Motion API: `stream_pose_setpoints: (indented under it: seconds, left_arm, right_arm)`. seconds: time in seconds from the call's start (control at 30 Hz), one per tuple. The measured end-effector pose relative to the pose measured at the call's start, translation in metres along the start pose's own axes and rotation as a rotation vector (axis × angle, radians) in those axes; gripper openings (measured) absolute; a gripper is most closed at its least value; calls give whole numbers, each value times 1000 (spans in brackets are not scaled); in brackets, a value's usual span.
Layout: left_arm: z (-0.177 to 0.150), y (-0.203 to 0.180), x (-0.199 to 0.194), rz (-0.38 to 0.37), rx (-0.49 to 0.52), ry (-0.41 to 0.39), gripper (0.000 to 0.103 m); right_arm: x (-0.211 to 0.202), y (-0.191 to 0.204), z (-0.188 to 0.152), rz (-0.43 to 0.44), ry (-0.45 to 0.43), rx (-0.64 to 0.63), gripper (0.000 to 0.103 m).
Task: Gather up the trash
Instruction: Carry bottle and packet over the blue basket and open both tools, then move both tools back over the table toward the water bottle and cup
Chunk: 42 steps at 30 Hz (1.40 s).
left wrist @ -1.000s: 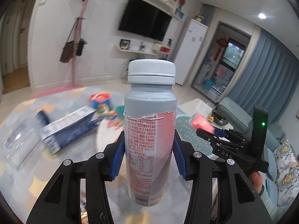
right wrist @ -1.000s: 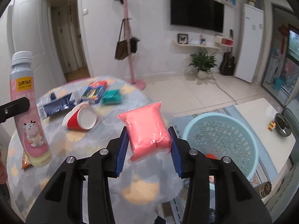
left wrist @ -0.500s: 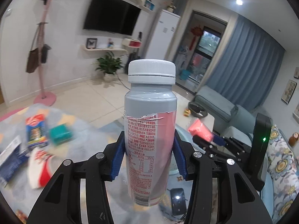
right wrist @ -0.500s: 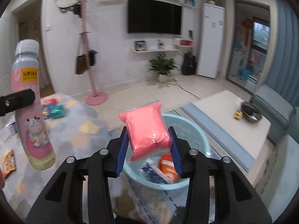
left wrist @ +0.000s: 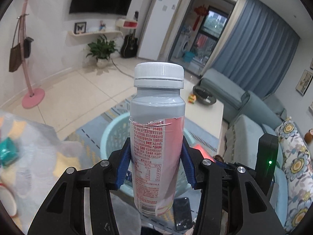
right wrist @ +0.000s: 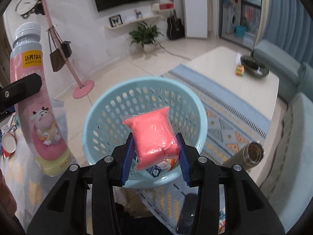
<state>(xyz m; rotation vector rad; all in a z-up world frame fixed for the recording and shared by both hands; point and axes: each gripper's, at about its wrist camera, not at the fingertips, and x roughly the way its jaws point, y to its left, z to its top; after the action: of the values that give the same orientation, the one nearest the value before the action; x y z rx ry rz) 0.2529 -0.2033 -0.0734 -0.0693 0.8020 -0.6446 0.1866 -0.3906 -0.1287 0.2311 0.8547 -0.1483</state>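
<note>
From the left wrist view, our left gripper [left wrist: 157,167] is pinching a bottle [left wrist: 156,137] upright by its lower half, blue pads pressed on either side of the torn pink label, white cap on top. Behind and below the bottle sits the basket [left wrist: 113,133], pale blue, on a patterned rug, so we judge the bottle is nearly over the drop point but not yet released. At the left edge of this view the cloth-covered table [left wrist: 35,146] shows a green packet [left wrist: 7,152] and a red cup [left wrist: 5,197], both blurred; these look like trash yet to be collected. The right gripper shows only as a black body low on the right, with a sliver of pink beside it. From the right wrist view, our right gripper [right wrist: 154,152] is clamped on a pink pack [right wrist: 154,135], which hangs directly over the basket's mouth. At the basket's bottom we see a few wrappers already in, partly hidden by the pack. So some of the job is done, two pieces are about to go in, and the table has more. The bottle appears at the left edge here, held by a black finger, above the table's near corner. Beyond lie a tiled floor, a coat stand [right wrist: 64,58] with bags, a wall-mounted TV, a plant [right wrist: 146,35], a guitar, a fridge, a low white table and a sofa.
</note>
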Motion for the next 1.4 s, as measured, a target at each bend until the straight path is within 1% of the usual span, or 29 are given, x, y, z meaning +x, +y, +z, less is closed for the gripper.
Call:
stream_pose_setpoints:
  seconds: [0.13,0.27,0.33,0.37,0.4,0.47,0.5,0.73,0.93,1.2,1.4]
  left_arm:
    - [-1,-2,29,13,12,53,46]
    - [-1,-3,48,14,8,89,46]
    - [-1,-3,55,26,9,115,46]
    - [-1,-1,55,29,9,116,47]
    - [-1,-1,54,26,11,111,52]
    - [1,-1,49,29,11,100,57]
    - [2,-1,46,30,12,93,58]
    - [-3,-2,9,48,14,32,58]
    - [-15,-4,-36,66,14,-26,58]
    - [-37,9,-108,98,-25,-125,58]
    - [-57,36,-163,160,-89,-186,58]
  right_arm:
    - [21,-6,-3,7,55,18,40]
    - [36,-11,-8,15,95,28,40]
    - [39,-10,-9,19,105,27,40]
    - [40,-10,-9,19,106,24,42]
    - [41,-9,-8,18,104,20,46]
    - [39,-8,-8,20,95,19,51]
    - [38,-8,-7,21,89,19,52]
    - [20,-4,-7,49,53,17,52]
    - [-9,20,-9,81,1,-33,52]
    - [-57,69,-10,147,-87,-142,52]
    - [-82,115,-16,212,-130,-220,52]
